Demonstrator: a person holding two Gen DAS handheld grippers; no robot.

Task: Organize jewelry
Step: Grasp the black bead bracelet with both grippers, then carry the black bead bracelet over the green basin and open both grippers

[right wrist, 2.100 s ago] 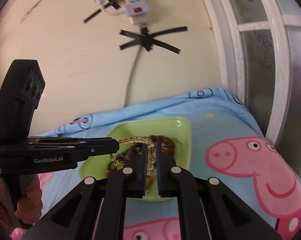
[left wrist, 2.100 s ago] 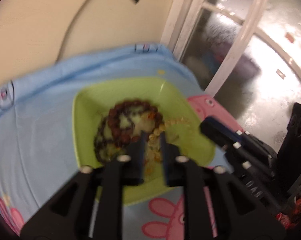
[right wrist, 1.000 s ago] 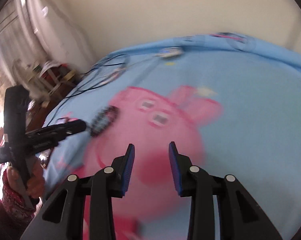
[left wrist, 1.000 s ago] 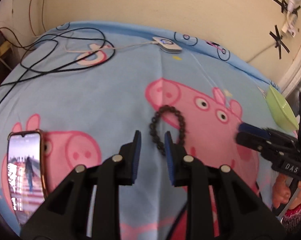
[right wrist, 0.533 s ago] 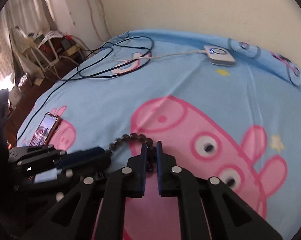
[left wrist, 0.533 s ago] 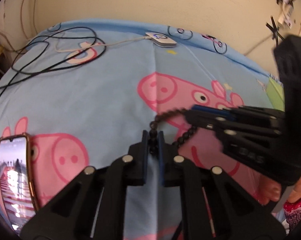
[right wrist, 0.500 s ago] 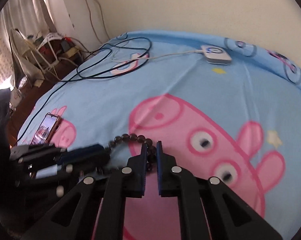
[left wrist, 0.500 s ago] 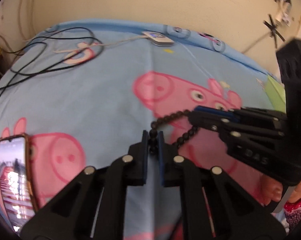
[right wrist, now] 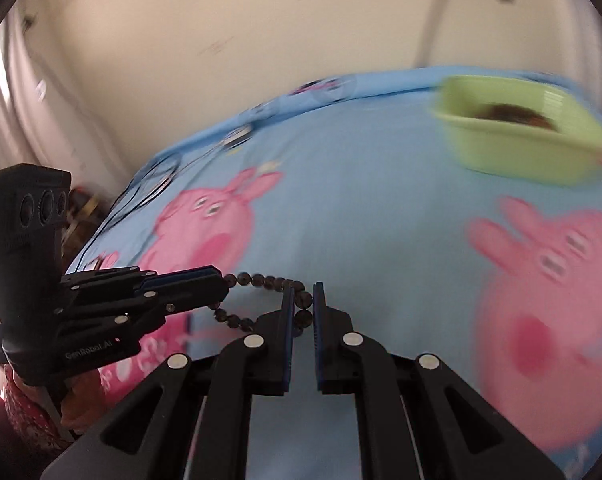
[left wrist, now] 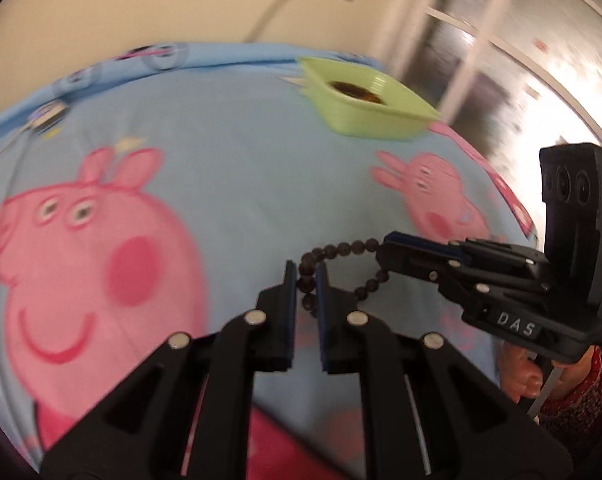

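A dark beaded bracelet (left wrist: 343, 249) hangs stretched between both grippers above the blue cartoon-pig sheet. My left gripper (left wrist: 304, 277) is shut on one side of the loop. My right gripper (right wrist: 302, 297) is shut on the other side; it also shows in the left wrist view (left wrist: 385, 249) at the right, reaching in from a hand. The left gripper appears in the right wrist view (right wrist: 221, 282) at the left. The same bracelet (right wrist: 261, 281) spans the gap there. A green tray (left wrist: 341, 118) with dark and amber beads inside sits at the far edge of the bed; the tray (right wrist: 497, 148) is upper right.
A cream wall rises behind the bed, with a taped cable (left wrist: 269, 16) on it. A white window frame (left wrist: 453, 56) stands at the right. A white charger puck (right wrist: 239, 136) and black cables (right wrist: 149, 192) lie at the far left of the sheet.
Both grippers have swung from the phone side of the bed toward the green tray, carrying the bracelet off the sheet between them. The phone has dropped out of view.
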